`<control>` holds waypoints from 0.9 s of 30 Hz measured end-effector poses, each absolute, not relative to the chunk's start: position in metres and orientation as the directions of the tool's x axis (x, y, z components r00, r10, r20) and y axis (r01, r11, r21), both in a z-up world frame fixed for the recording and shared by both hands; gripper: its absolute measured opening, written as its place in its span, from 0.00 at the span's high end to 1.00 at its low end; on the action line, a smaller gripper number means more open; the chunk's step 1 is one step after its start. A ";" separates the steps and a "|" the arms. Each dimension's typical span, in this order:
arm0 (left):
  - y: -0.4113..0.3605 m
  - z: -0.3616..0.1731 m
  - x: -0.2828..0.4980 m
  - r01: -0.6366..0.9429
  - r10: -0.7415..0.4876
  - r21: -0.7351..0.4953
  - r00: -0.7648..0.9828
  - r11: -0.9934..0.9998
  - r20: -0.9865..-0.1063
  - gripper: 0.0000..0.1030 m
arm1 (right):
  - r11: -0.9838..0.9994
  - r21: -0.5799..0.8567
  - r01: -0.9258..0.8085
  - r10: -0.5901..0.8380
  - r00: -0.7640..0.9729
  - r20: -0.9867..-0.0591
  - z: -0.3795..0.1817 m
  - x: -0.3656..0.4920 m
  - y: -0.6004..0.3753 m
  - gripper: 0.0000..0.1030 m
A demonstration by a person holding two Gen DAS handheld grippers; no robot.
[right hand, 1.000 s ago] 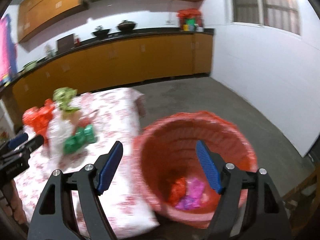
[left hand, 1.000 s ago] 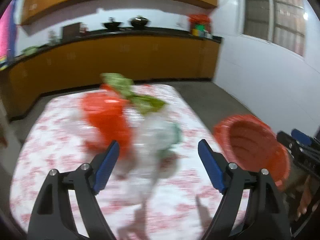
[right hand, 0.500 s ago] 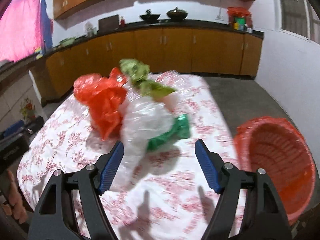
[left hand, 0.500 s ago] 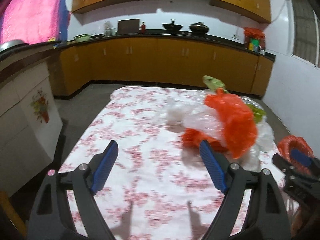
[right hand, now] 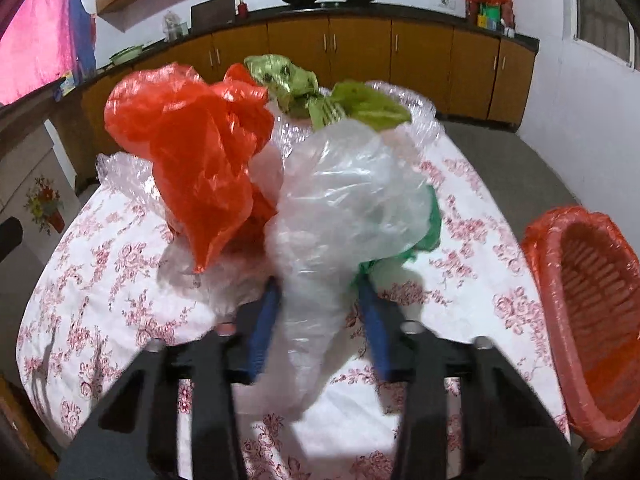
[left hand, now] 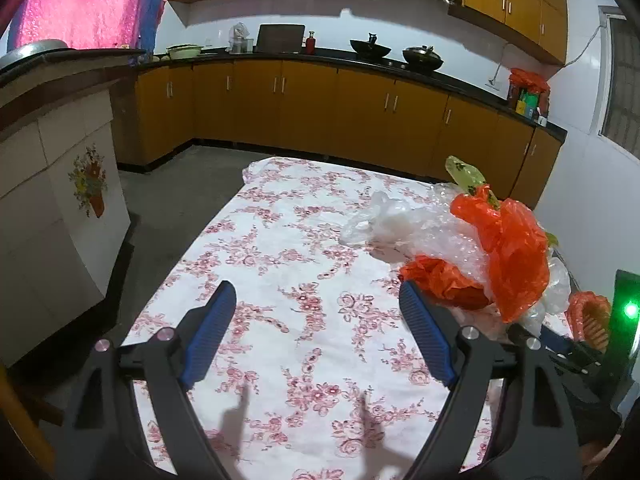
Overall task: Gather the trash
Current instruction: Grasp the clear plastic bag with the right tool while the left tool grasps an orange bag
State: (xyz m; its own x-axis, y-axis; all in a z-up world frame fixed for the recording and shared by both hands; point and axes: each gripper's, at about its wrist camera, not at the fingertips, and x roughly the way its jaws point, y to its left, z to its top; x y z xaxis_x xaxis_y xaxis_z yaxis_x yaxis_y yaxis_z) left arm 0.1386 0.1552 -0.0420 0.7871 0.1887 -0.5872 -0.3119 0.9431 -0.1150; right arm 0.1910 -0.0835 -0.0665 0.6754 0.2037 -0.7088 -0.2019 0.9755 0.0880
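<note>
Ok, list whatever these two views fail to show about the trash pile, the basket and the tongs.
- Right tongs, right wrist view: jaws closing around the clear plastic bag; motion blur hides whether the pads press it yet.
- Red basket, right wrist view: cut off by the frame edge, contents unseen; left wrist view shows only a sliver behind the right tool.
- Green wrapper: mostly buried under the clear plastic bag.
- Left tongs: open, nothing between them.

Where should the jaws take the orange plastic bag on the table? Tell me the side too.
Grip the orange plastic bag at its loose hanging corner, coming from the near table edge: that flap droops free of the clear plastic beside it, while its bulk rests against the pile.
</note>
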 end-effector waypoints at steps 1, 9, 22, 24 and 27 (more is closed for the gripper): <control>0.154 -0.042 0.139 -0.306 0.182 -0.118 0.789 0.945 -0.587 0.20 | 0.975 0.092 -0.202 0.207 0.675 -0.708 -0.066 0.190 -0.085 0.70; 0.132 -0.034 0.143 -0.239 0.125 -0.126 0.808 0.963 -0.575 0.20 | 0.973 0.110 -0.202 0.220 0.683 -0.696 -0.061 0.175 -0.103 0.75; 0.070 -0.004 0.173 -0.113 0.025 -0.136 0.851 0.984 -0.524 0.20 | 0.977 0.118 -0.176 0.209 0.706 -0.677 -0.052 0.144 -0.152 0.75; 0.063 -0.003 0.185 -0.110 0.023 -0.132 0.844 0.985 -0.536 0.20 | 0.979 0.118 -0.168 0.203 0.708 -0.676 -0.051 0.141 -0.158 0.75; 0.054 -0.003 0.203 -0.105 0.015 -0.131 0.832 0.986 -0.554 0.20 | 0.982 0.120 -0.146 0.188 0.714 -0.674 -0.048 0.138 -0.169 0.75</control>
State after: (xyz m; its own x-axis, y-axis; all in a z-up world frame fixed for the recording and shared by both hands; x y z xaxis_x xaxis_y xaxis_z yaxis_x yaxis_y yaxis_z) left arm 0.2029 0.0539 -0.0030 0.8324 0.0150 -0.5540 -0.1053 0.9857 -0.1314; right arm 0.1384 -0.1690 -0.0483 0.7142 0.1881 -0.6742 -0.1458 0.9821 0.1195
